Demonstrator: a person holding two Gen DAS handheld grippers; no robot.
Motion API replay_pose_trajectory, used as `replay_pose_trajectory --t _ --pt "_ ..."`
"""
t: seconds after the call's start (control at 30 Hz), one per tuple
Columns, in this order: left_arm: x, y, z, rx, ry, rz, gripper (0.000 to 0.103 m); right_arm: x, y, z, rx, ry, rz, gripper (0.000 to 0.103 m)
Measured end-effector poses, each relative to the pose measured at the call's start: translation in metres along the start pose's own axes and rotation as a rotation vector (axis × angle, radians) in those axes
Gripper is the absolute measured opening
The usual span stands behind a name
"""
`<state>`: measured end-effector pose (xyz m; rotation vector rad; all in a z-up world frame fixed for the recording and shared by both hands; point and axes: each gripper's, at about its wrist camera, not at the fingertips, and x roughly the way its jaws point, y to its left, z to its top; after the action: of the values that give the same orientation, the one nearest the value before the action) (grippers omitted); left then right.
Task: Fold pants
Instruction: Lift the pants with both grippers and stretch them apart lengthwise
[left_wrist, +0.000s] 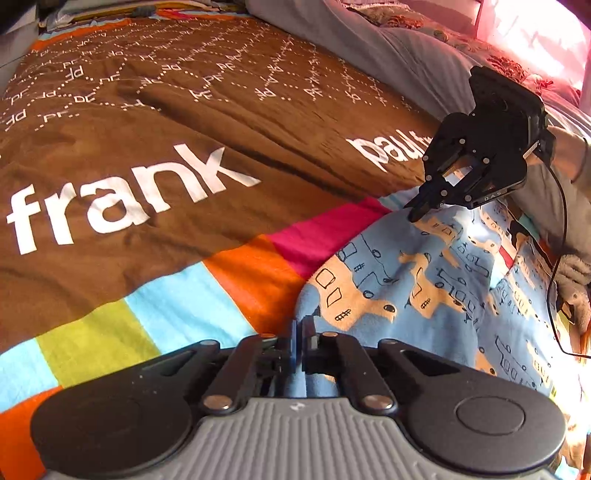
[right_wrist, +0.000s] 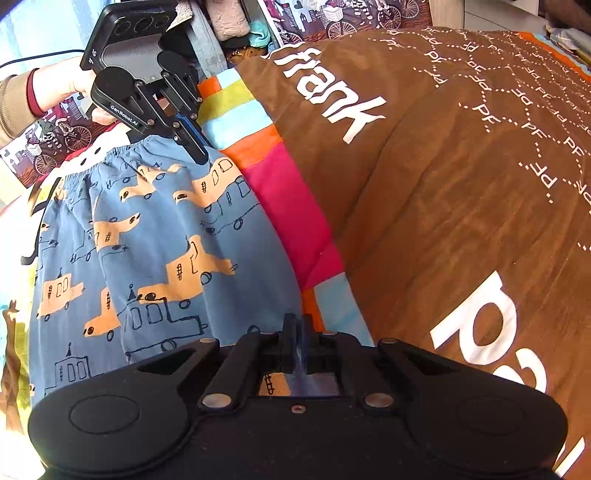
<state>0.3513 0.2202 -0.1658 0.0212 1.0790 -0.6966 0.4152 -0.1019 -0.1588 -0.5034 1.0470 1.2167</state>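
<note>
Both my tongs are clamped on the blue pants (right_wrist: 155, 236) right now — the left tongs (left_wrist: 300, 325) pinch the cloth by the gathered waistband, the right tongs (right_wrist: 297, 325) have the same long edge further along, next to the striped border. The pants, printed with tan little buildings and cars, lie on the bed near its edge, partly over a brown duvet (left_wrist: 155, 122) with big white lettering and a band of orange, pink, blue and green blocks.

Around them: a grey blanket (left_wrist: 388, 48) bunched along the far side of the bed, a black cable (left_wrist: 557, 236) trailing from the right tongs across the cloth, and some bicycle-print fabric (right_wrist: 55, 136) just beyond the waistband. The brown stretch of duvet is rumpled but bare — plenty of open room there. Bright pinkish light washes out one corner.
</note>
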Motion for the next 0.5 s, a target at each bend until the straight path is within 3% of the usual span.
replay_pose_trajectory --t 0.2,0.27,0.33,0.4,0.47,0.5 --pt "-0.012 0.008 0.008 -0.019 -0.067 0.08 0.001 -0.009 -0.009 0.008 0.023 -0.064 -0.063 0.0" --pt "-0.001 0.009 0.008 -0.038 -0.032 0.096 0.001 -0.006 -0.01 0.01 0.022 -0.066 -0.099 0.0" --pt "0.014 0.001 0.006 -0.005 0.011 0.165 0.003 0.005 -0.01 0.01 0.038 -0.038 -0.122 0.002" --pt "0.017 -0.009 0.003 0.022 0.008 0.201 0.005 0.011 -0.008 0.008 0.048 -0.037 -0.155 0.007" --pt "0.008 -0.014 0.002 0.031 -0.007 0.216 0.03 0.0 -0.008 0.004 0.064 -0.075 -0.165 0.024" --pt "0.002 -0.018 0.002 0.037 -0.022 0.226 0.059 -0.011 -0.01 -0.001 0.065 -0.095 -0.164 0.035"
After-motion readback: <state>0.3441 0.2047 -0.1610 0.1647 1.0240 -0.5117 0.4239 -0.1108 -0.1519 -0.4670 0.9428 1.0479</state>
